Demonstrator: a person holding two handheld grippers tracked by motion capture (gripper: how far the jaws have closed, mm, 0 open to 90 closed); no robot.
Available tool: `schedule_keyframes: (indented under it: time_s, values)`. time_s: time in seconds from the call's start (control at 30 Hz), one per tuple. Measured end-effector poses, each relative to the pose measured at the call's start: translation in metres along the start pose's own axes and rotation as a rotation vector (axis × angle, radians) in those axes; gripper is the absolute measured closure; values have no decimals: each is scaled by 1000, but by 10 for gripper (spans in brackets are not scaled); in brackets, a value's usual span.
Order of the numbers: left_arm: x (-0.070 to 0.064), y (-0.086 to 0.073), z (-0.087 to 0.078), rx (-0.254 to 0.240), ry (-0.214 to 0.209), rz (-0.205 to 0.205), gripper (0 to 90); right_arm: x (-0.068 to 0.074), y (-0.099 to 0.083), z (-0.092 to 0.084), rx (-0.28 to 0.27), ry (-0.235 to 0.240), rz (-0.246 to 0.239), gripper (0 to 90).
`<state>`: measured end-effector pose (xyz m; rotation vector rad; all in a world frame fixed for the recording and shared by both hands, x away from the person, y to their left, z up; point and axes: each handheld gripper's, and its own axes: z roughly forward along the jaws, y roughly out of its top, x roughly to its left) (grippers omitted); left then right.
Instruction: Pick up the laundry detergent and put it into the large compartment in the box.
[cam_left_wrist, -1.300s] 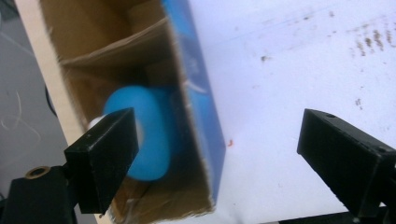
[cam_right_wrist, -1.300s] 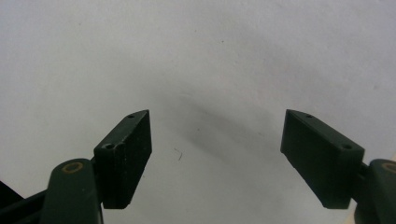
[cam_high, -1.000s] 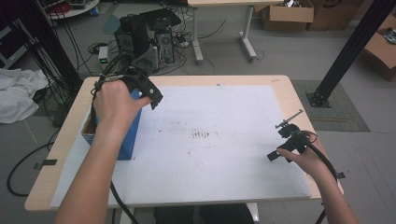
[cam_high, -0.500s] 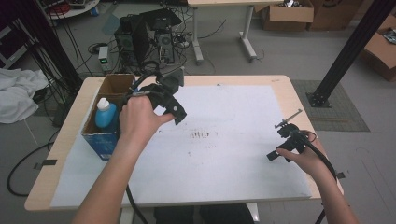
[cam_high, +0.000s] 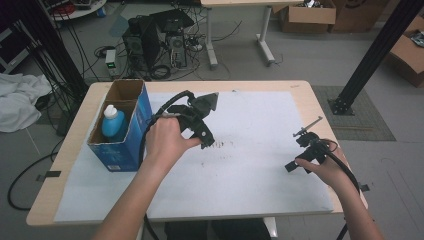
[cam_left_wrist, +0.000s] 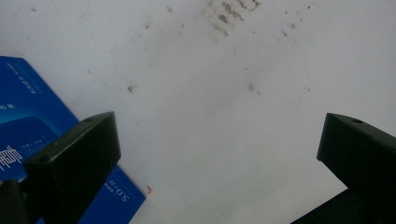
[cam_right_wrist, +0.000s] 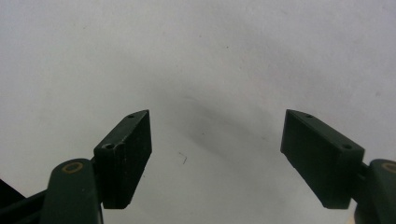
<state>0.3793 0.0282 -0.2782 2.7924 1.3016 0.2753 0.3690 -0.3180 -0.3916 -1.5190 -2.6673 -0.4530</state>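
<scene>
Bottle (cam_high: 113, 123) stands upright, cap up, in the blue box (cam_high: 131, 141); both tongs, left (cam_high: 204, 131) and right (cam_high: 300, 150), gape empty.

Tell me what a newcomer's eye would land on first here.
The blue box at the table's left edge stands out, open-topped, with a blue bottle upright inside. Just right of it the left gripper hangs over the white mat, fingers wide and empty. The right gripper rests near the mat's right edge.

blue box (cam_high: 131, 134) with white lettering sitting just beside the black left gripper (cam_high: 202, 131), light blue bottle (cam_high: 113, 123) inside; white sheet (cam_high: 260, 165) showing brown specks beneath.
</scene>
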Motion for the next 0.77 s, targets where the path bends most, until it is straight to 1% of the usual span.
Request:
schedule_keyframes:
  time_s: [0.07,0.1,0.27,0.37,0.47,0.7,0.77]
  values:
    - [-1,0,0,2,-2,-1,1,0,0,0,2,1,4,247]
    - [0,0,0,2,-7,1,1,0,-1,0,3,1,-2,246]
    - [0,-1,1,10,-3,4,1,-1,-2,0,3,-1,-2,246]
    - [0,-2,3,7,-5,-3,1,0,-2,0,2,-1,-5,246]
    - [0,-2,3,17,-2,0,1,0,-2,-1,3,-1,-3,246]
    - [0,-3,4,19,-4,3,1,1,-2,0,1,0,-5,246]
    - [0,-3,4,17,-4,-2,1,1,-2,0,0,-1,-7,246]
